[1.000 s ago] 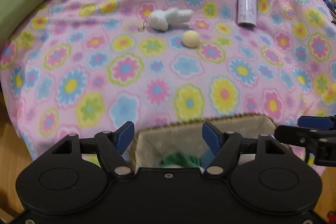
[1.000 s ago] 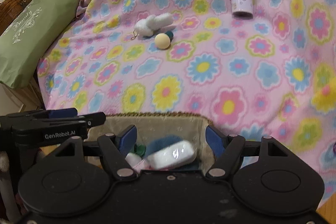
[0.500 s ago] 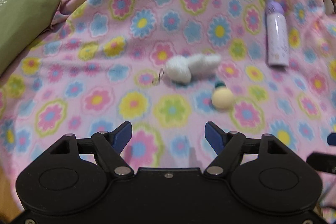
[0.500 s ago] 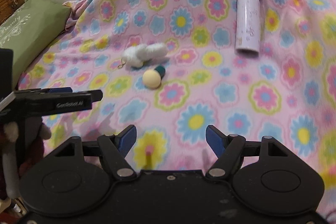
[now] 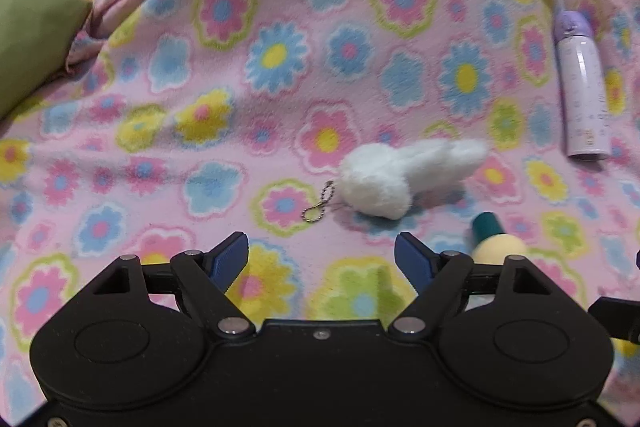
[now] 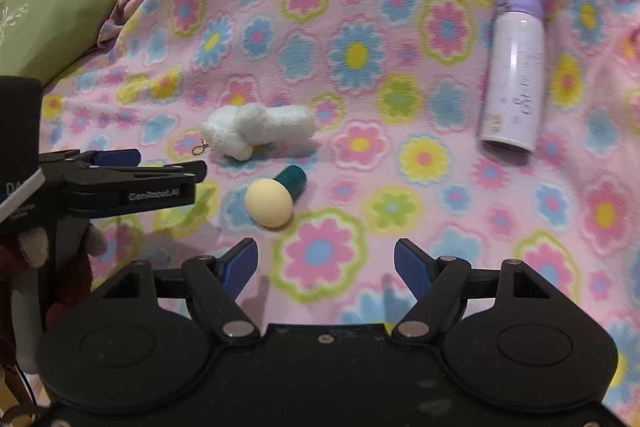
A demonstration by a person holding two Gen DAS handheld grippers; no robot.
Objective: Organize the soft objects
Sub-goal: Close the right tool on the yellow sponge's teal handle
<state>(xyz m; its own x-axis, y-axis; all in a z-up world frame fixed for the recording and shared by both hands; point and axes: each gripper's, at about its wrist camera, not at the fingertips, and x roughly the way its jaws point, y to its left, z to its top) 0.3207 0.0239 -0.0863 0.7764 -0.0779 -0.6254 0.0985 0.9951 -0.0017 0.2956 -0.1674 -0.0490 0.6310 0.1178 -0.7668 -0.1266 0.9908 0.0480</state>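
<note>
Covering the whole surface, the flowered blanket (image 6: 400, 67) bears a lilac bottle (image 6: 514, 75) far right, a white plush keychain (image 5: 400, 179) in the middle and a yellow sponge puff (image 6: 269, 202) just near of it. Both tongs hold nothing: the left gripper (image 5: 320, 259) and right gripper (image 6: 325, 263) have jaws opening over bare cloth. Best, I judge, to centre the left one on the plush body, clear of its chain (image 5: 318, 205), and close gently; the right suits the puff.
</note>
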